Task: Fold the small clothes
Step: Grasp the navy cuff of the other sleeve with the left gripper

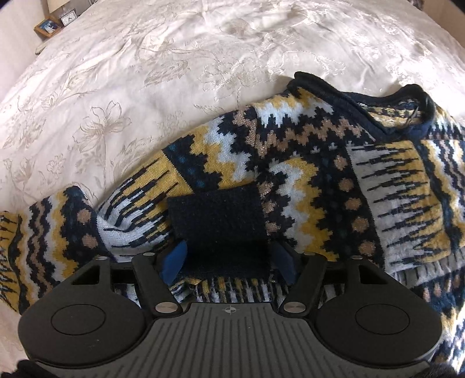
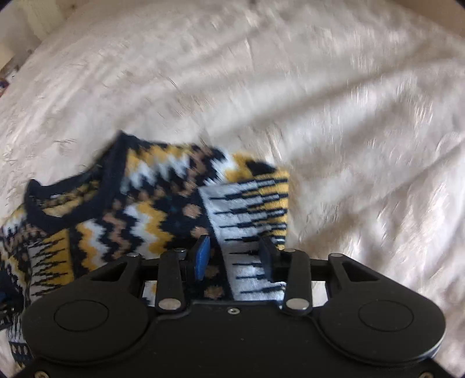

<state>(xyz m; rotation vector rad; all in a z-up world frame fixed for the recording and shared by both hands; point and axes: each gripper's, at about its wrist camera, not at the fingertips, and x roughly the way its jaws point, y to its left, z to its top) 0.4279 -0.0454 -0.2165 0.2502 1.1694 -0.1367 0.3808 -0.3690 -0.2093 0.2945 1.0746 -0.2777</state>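
A knit sweater [image 1: 305,151] in navy, yellow, white and tan lies on a pale bedspread, its navy neckline [image 1: 363,99] toward the upper right. One sleeve is folded across the body, and its dark navy cuff [image 1: 216,221] lies flat between the blue pads of my left gripper [image 1: 229,261], which stands open around it. In the blurred right wrist view the same sweater [image 2: 145,209] shows, with the neckline [image 2: 72,186] at the left. My right gripper [image 2: 235,256] is shut on the white-and-navy striped sleeve [image 2: 247,215], which runs up between its fingers.
The embroidered cream bedspread [image 1: 145,87] stretches far beyond the sweater in both views [image 2: 348,116]. At the far top left, off the bed, stand a wooden picture frame [image 1: 48,27] and a small clock [image 1: 69,19].
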